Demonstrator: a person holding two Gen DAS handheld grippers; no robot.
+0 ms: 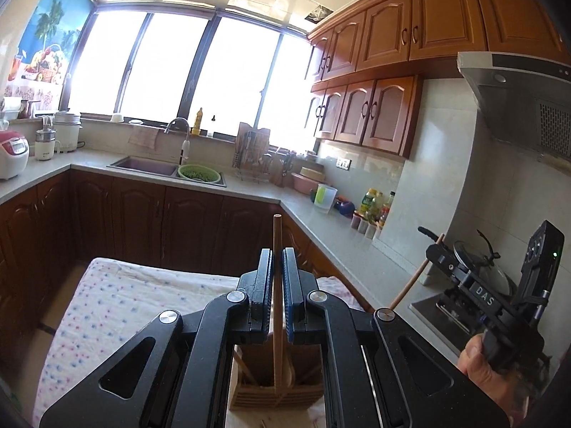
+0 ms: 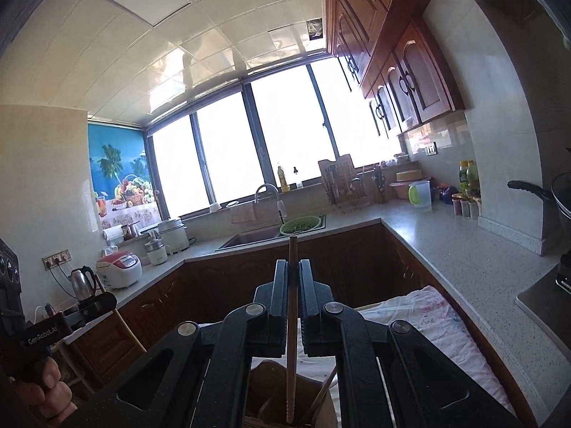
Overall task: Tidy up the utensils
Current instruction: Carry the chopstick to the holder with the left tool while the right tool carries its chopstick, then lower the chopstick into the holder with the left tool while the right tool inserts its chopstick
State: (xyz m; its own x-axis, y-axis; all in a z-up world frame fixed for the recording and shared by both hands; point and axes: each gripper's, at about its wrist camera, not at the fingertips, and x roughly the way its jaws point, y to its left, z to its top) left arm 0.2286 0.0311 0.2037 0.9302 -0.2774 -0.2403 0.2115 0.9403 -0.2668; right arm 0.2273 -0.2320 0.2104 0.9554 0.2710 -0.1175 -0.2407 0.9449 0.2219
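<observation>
A green colander (image 1: pixel 198 173) sits in the sink (image 1: pixel 142 164) at about eleven o'clock, under the curved faucet (image 1: pixel 180 132). At nine o'clock stands a white and red rice cooker (image 1: pixel 11 152), and at three o'clock the range hood (image 1: pixel 524 103) hangs over a pan (image 1: pixel 481 267).

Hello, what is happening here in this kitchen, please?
A person holds a gripper in each hand. The left gripper is shut on one chopstick, and the right gripper is shut on another chopstick. Both sticks stand nearly upright above a wooden holder on a cloth-covered table. More chopsticks already lean inside the holder.
</observation>
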